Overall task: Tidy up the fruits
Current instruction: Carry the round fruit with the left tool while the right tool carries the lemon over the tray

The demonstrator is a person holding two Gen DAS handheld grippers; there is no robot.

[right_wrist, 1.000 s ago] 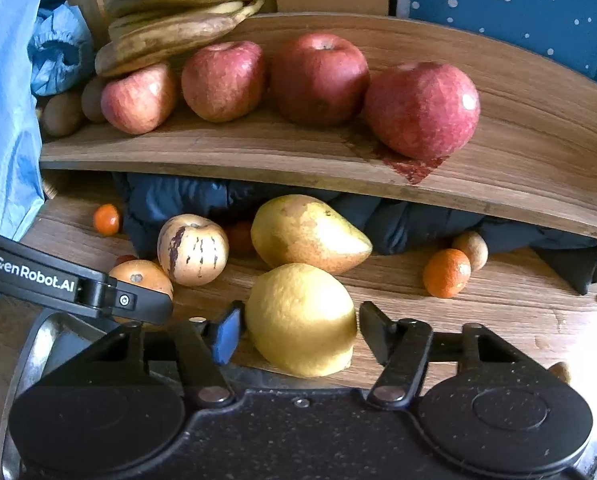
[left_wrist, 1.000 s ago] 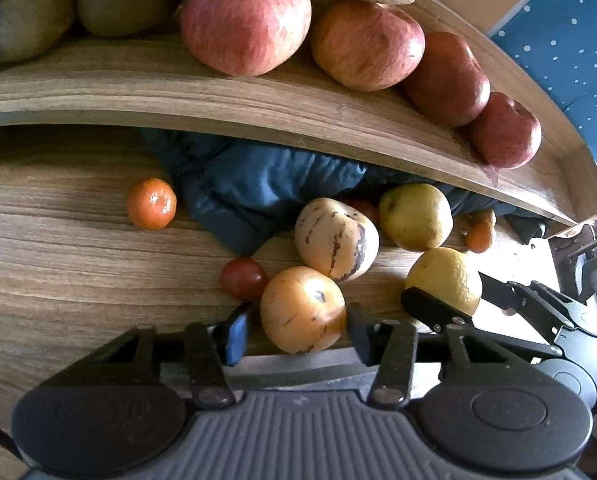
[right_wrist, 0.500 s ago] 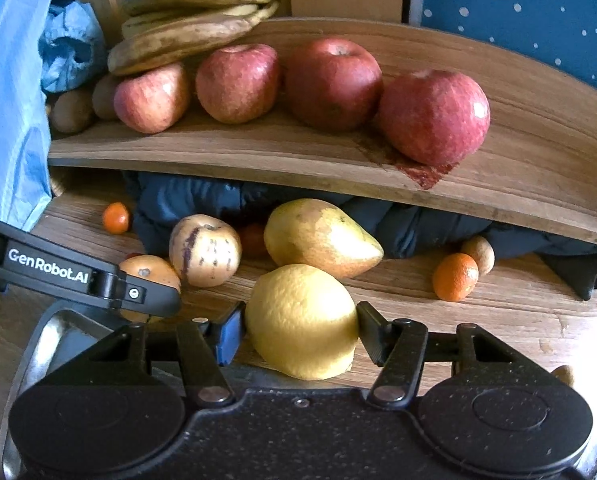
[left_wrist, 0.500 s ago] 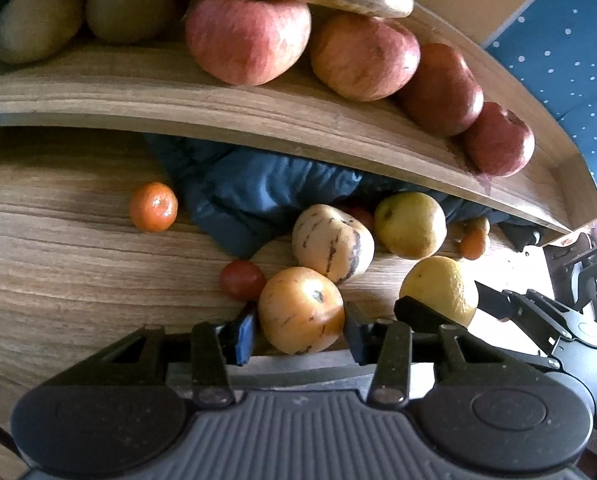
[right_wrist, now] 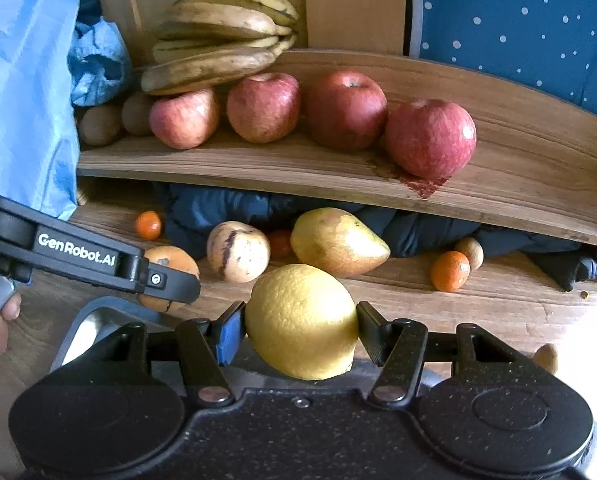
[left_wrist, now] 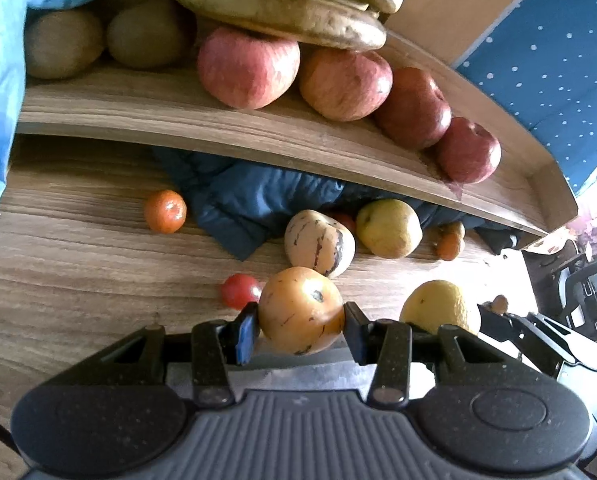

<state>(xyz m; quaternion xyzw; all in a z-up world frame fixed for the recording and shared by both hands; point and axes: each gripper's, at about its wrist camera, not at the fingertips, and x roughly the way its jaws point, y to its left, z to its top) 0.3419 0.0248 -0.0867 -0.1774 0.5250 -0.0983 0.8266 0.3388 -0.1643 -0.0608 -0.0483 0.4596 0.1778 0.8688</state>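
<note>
Left wrist view: the left gripper (left_wrist: 300, 326) has its jaws pinching an orange-yellow fruit (left_wrist: 300, 310) near the front of the wooden table (left_wrist: 78, 264), with a small red tomato (left_wrist: 240, 290) just to its left. Right wrist view: the right gripper (right_wrist: 298, 330) has its jaws pinching a lemon (right_wrist: 300, 320). Farther back lie a striped melon (right_wrist: 237, 251), a pear (right_wrist: 336, 242) and a tangerine (right_wrist: 449, 271). On the shelf (right_wrist: 518, 168) above sit four red apples (right_wrist: 344, 110) and bananas (right_wrist: 222, 40).

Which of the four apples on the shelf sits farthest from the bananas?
The dark red apple at the right end of the row on the shelf. The other three sit closer to the bananas, the leftmost right under them.
</note>
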